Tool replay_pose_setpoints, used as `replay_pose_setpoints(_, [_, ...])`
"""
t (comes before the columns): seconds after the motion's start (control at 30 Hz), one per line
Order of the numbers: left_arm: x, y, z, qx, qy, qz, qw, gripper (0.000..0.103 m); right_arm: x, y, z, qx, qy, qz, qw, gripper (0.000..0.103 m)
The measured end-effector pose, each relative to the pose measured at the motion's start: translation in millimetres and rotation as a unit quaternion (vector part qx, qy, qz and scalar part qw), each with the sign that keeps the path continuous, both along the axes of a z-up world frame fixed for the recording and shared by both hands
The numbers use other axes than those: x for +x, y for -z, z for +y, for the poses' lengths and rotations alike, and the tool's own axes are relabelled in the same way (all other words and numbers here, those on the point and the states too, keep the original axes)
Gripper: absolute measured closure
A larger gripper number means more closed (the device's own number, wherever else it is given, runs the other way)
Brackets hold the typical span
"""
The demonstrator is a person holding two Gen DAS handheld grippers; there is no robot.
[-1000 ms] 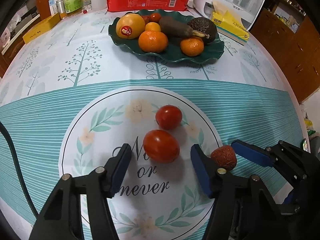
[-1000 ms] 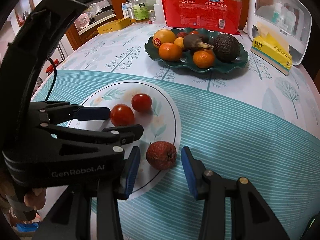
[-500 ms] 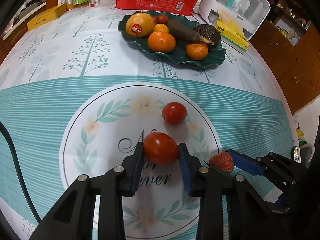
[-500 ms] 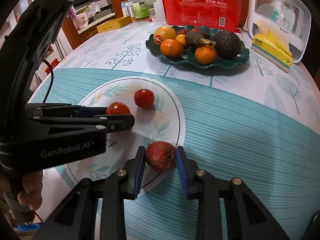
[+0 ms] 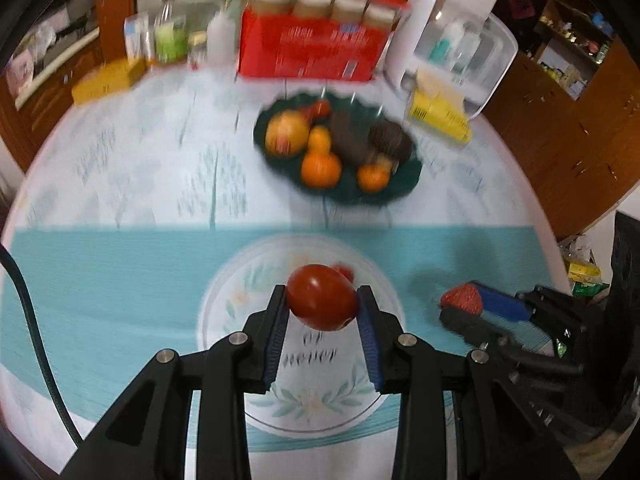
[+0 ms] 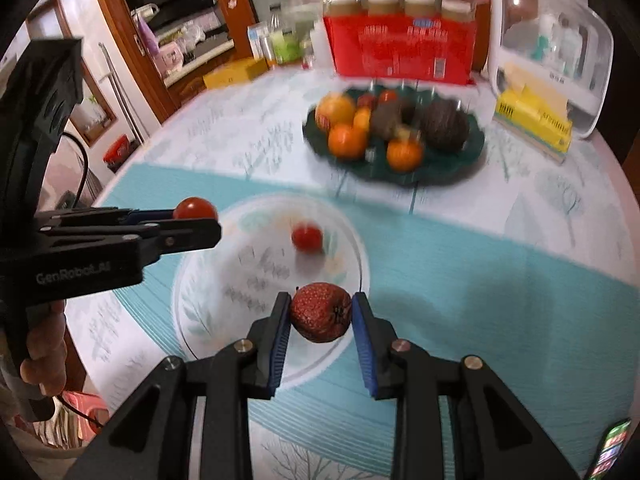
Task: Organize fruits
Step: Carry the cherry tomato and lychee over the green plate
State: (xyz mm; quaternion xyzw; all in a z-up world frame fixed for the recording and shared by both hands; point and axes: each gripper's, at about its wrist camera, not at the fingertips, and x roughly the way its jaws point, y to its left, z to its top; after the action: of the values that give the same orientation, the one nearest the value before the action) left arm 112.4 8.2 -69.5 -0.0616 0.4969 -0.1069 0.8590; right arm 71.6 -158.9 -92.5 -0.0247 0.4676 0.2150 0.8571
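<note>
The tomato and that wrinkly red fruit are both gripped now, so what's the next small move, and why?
Probably carry both toward the green fruit plate. The left gripper is shut on the tomato and the right gripper on the wrinkled red fruit, and both look lifted off the cloth. The plate already holds the other fruit.

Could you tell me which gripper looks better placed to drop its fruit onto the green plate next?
Probably the right. Both are loaded: the left gripper holds a tomato, the right gripper a wrinkled red fruit. In both views the green plate lies ahead and rightward, on the right's side.
</note>
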Motion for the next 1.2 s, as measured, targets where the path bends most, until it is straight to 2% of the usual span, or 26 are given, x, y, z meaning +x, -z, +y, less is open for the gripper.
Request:
replay_pose_setpoints(0.17, [27.1, -72.9, -7.0, 0.031, 0.031, -0.055, 0.9975, 0.070, 36.6, -73.1, -16.4, 0.025, 0.020, -0.039, 0.999, 0.072])
replay_pose_setpoints(0.27, [50.1, -108.8, -14.3, 0.051, 0.047, -0.082, 0.9942, 0.070, 60.2, -114.5, -23.8, 0.030, 0.031, -0.071, 0.997, 0.072])
replay_pose_setpoints(0.37, [77.2, -139.4, -20.9, 0.055, 0.061, -0.098, 0.9917, 0.070, 90.3, -155.3, -29.0, 0.026, 0.042, -0.105, 0.993, 0.072])
replay_pose_setpoints(0.47, [107.2, -155.7, -29.1, 0.074, 0.066, -0.113, 0.9887, 0.070, 119.3, -178.2, -29.8, 0.017, 0.054, -0.128, 0.990, 0.072])
replay_pose_setpoints(0.57, [140.0, -157.6, -36.5, 0.074, 0.071, -0.110, 0.9886, 0.070, 148.0, -182.8, -29.3, 0.009, 0.067, -0.133, 0.989, 0.072])
replay_pose_setpoints(0.73, [191.0, -131.4, -44.3, 0.066, 0.073, -0.102, 0.9900, 0.070, 195.6, -157.3, -26.2, -0.007, 0.082, -0.113, 0.990, 0.072])
replay_pose_setpoints(1.03, [262.0, -14.0, -58.9, 0.061, 0.090, -0.018, 0.9939, 0.070, 261.6, -50.3, -24.7, -0.019, 0.094, -0.020, 0.995, 0.072])
replay_pose_setpoints(1.2, [284.1, 40.7, -61.4, 0.061, 0.094, 0.024, 0.9934, 0.070, 285.0, 6.5, -28.2, -0.029, 0.097, 0.029, 0.994, 0.072])
